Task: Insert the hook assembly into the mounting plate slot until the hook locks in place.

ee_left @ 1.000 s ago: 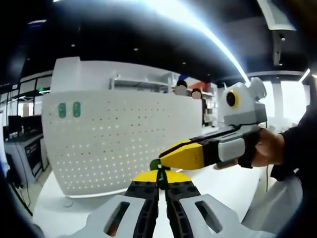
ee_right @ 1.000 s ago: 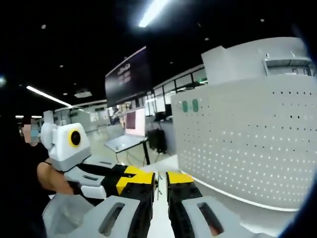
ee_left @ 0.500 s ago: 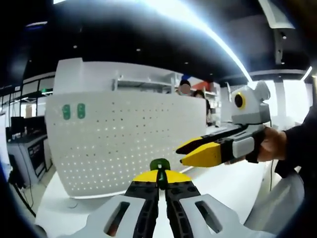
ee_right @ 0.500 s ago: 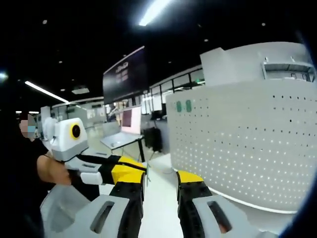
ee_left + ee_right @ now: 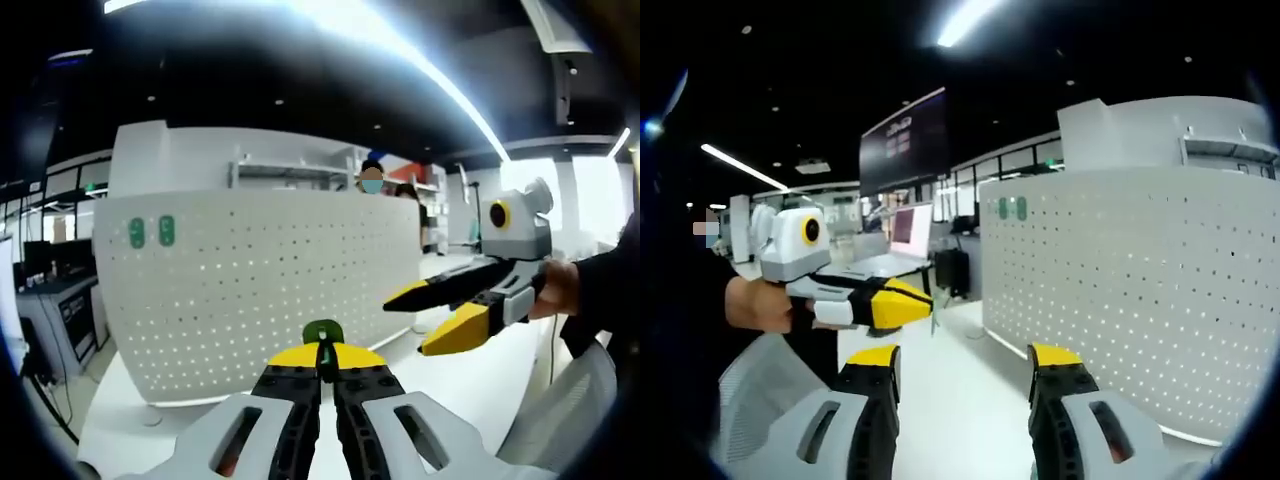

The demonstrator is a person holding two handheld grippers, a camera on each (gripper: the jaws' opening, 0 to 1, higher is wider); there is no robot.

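The left tool (image 5: 327, 385) is clamped on the small green hook assembly (image 5: 323, 334), near the white perforated mounting plate (image 5: 260, 290) standing on the bench (image 5: 470, 385); the right tool (image 5: 965, 362) gapes wide, empty; the hook looks light, stiff, slippery; grip its stem.

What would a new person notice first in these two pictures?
First the big white pegboard, curved and full of small holes, standing on the white table with two green tags near its top corner. Next, the left gripper, shut on a small green hook at the bottom of the left gripper view. Then the right gripper, wide open, held in a hand at the right of that view.
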